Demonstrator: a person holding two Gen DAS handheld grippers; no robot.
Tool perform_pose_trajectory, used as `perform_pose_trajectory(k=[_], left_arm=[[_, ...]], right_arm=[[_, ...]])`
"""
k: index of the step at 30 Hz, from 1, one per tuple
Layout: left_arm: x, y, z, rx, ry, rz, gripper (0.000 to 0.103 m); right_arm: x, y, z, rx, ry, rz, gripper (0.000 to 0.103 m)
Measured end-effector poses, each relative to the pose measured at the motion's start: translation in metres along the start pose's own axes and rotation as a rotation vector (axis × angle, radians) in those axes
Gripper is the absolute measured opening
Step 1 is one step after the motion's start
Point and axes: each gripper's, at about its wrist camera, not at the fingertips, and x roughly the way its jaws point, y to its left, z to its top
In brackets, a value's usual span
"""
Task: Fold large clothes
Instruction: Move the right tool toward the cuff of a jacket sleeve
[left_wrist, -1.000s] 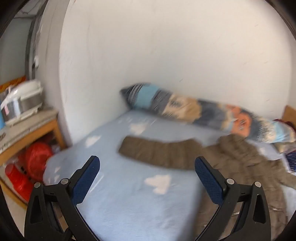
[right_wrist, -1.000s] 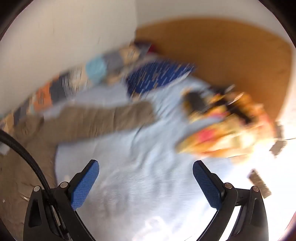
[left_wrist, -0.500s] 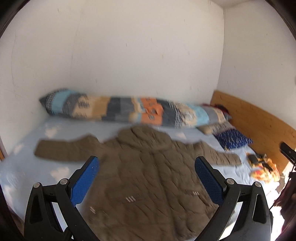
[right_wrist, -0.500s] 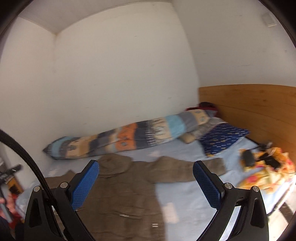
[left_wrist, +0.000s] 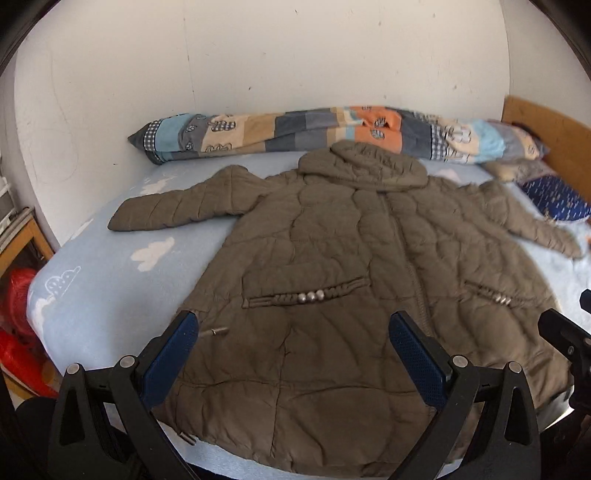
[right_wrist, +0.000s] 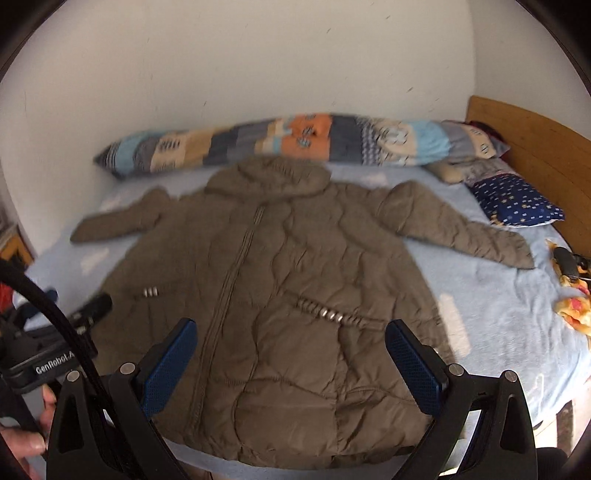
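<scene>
Both views now face the spread coat (left_wrist: 332, 295), patchwork bolster (left_wrist: 332, 129) behind it; both jaws gape empty.

A home bedroom: bed with cloud-print blue sheet (left_wrist: 110, 288), wooden headboard (right_wrist: 535, 147), long patchwork bolster (left_wrist: 332, 129) against a plain white wall (left_wrist: 258, 55), navy patterned pillow (right_wrist: 517, 203).

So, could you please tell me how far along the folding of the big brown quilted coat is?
Done: the brown quilted hooded coat lies spread flat, zip up, on the light blue bedsheet, both sleeves stretched outward. In hand: nothing; the left gripper and right gripper hover open above its hem. Left: all of the folding, since neither sleeve nor the body has been turned in.
</scene>
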Motion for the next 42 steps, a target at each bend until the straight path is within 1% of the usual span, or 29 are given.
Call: perform_pose_trajectory(k=[2,4,5,7,8,10,13,16,19,27,42], left_arm=[[0.011,0.005,-0.002,-0.005,0.043,-0.038,0.103],[0.019,0.003,0.001,0.000,0.067,-0.044,0.103],[0.024,0.001,0.000,0.007,0.078,-0.042,0.103],[0.029,-0.001,0.004,0.011,0.095,-0.052,0.103],[0.030,-0.003,0.006,0.011,0.101,-0.054,0.103],[0.034,-0.005,0.008,0.010,0.120,-0.061,0.103],[0.037,-0.003,0.007,0.003,0.140,-0.073,0.103],[0.037,-0.002,0.007,0.002,0.139,-0.068,0.103],[0.037,-0.002,0.005,-0.003,0.137,-0.061,0.103],[0.036,0.002,0.004,-0.024,0.129,-0.043,0.103],[0.036,-0.003,0.001,-0.013,0.117,-0.034,0.103]], right_arm=[[0.015,-0.001,-0.009,0.016,0.037,0.001,0.103],[0.028,-0.001,-0.012,0.034,0.080,0.036,0.103],[0.031,0.000,-0.014,0.028,0.087,0.031,0.103],[0.031,0.007,-0.011,-0.003,0.078,-0.012,0.103],[0.033,0.009,-0.011,-0.007,0.078,-0.012,0.103],[0.037,0.012,-0.009,-0.008,0.088,-0.022,0.103],[0.043,0.013,-0.008,-0.011,0.117,-0.064,0.103],[0.045,0.013,-0.008,-0.022,0.141,-0.108,0.103],[0.044,0.013,-0.007,-0.029,0.139,-0.124,0.103],[0.039,0.019,-0.006,-0.063,0.131,-0.133,0.103],[0.039,0.016,-0.008,-0.073,0.127,-0.152,0.103]])
